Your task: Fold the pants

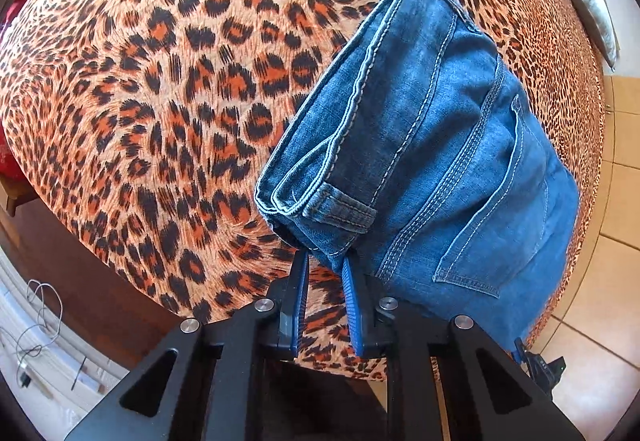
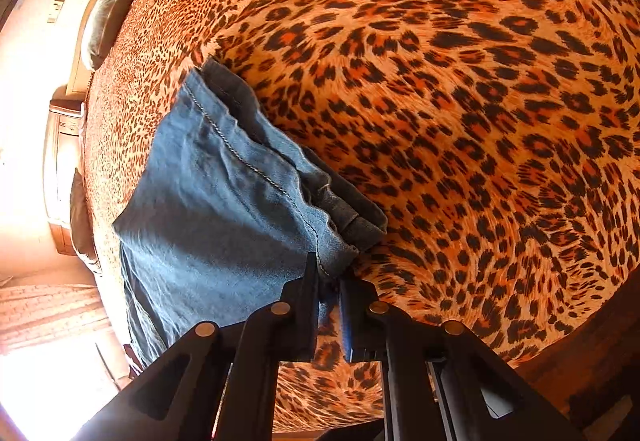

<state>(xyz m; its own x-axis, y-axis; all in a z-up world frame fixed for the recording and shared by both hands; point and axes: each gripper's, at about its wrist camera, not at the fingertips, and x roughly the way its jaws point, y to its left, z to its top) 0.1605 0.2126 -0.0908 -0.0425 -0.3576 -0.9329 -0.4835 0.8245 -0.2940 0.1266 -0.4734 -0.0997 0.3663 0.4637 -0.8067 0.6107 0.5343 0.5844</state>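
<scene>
Both grippers, left (image 1: 325,261) & right (image 2: 330,273), pinch 2 corners of jeans (image 1: 432,145): thick, floppy denim, best held at seams.

Two wrist fisheyes, steeply downward, close over the shared jeans (image 1: 432,145) and leopard-print bedspread (image 2: 460,101).

My left gripper (image 1: 325,261) points steeply downward, its two black fingers with blue ribbed pads drawn close together and pinching the folded corner of the pants (image 1: 420,145) between their tips. My right gripper (image 2: 329,273) also tilts down, a little less steeply, its jaws nearly together and clamped on the hem edge of the denim. Both grips sit right at the fingertips, the linkage arms of each gripper folded inward
</scene>
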